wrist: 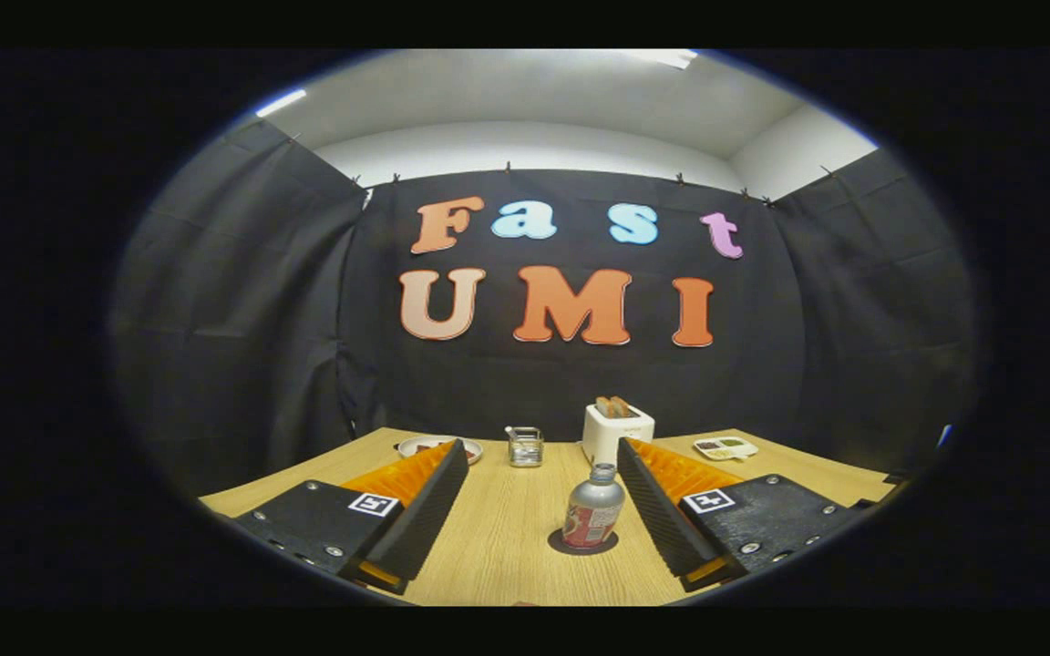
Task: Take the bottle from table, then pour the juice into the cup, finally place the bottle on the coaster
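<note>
The gripper (543, 510) is spread wide with nothing held, its two fingers (425, 510) reaching forward over the wooden table (507, 547). Between them, nearer the right finger without touching it, the bottle (594, 510) stands upright on the dark round coaster (583, 545), neck up. Beyond the fingertips sit a small glass cup (525, 446), a plate (425, 445), a white toaster (617, 428) and a small tray (725, 447).

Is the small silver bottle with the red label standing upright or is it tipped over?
Upright. The small silver bottle with the red label stands on the dark round coaster, neck up, between the open gripper fingers, untouched.
</note>
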